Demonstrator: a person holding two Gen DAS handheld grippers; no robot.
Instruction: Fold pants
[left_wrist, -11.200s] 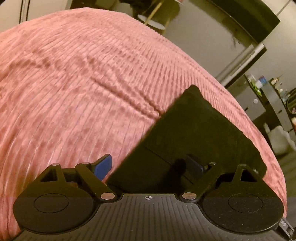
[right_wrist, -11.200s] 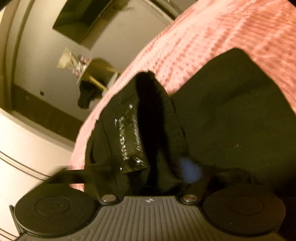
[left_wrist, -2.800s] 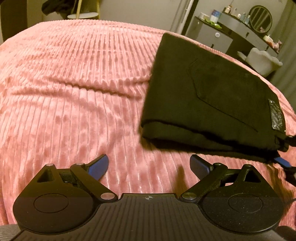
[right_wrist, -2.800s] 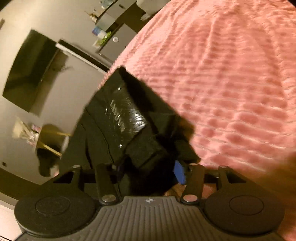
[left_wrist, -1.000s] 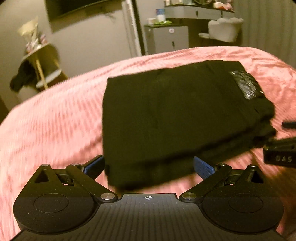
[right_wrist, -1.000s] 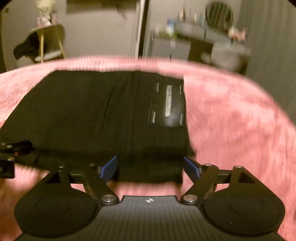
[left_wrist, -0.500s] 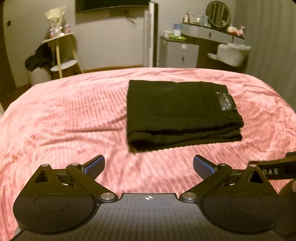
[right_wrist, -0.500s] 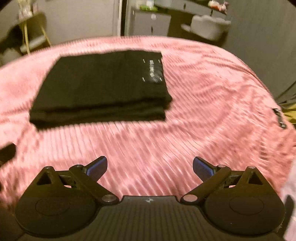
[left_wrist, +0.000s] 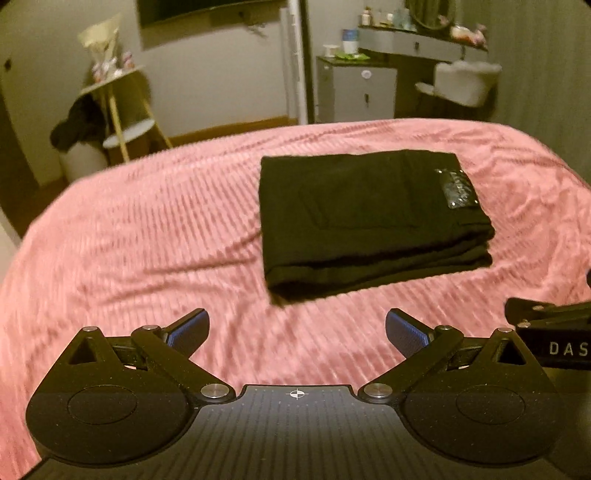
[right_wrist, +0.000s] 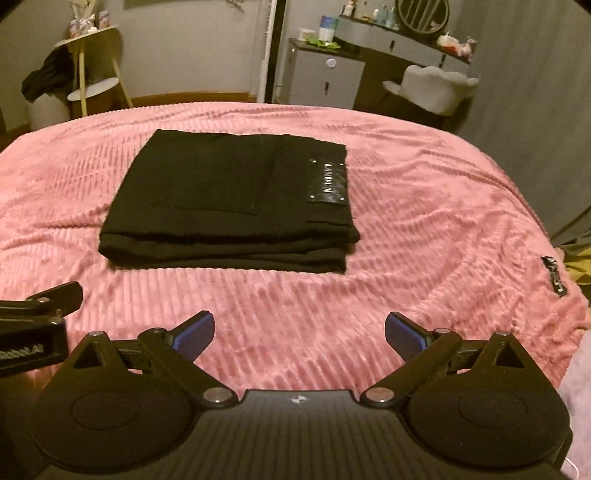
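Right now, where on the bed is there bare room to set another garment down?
Bare blanket lies right of the folded pants, left of them, and between them and both open grippers, left and right. The far strip is narrow.

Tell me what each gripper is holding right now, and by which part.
Nothing is held. The left gripper and right gripper are both open over the pink bedspread, apart from the folded black pants, which lie free on it.
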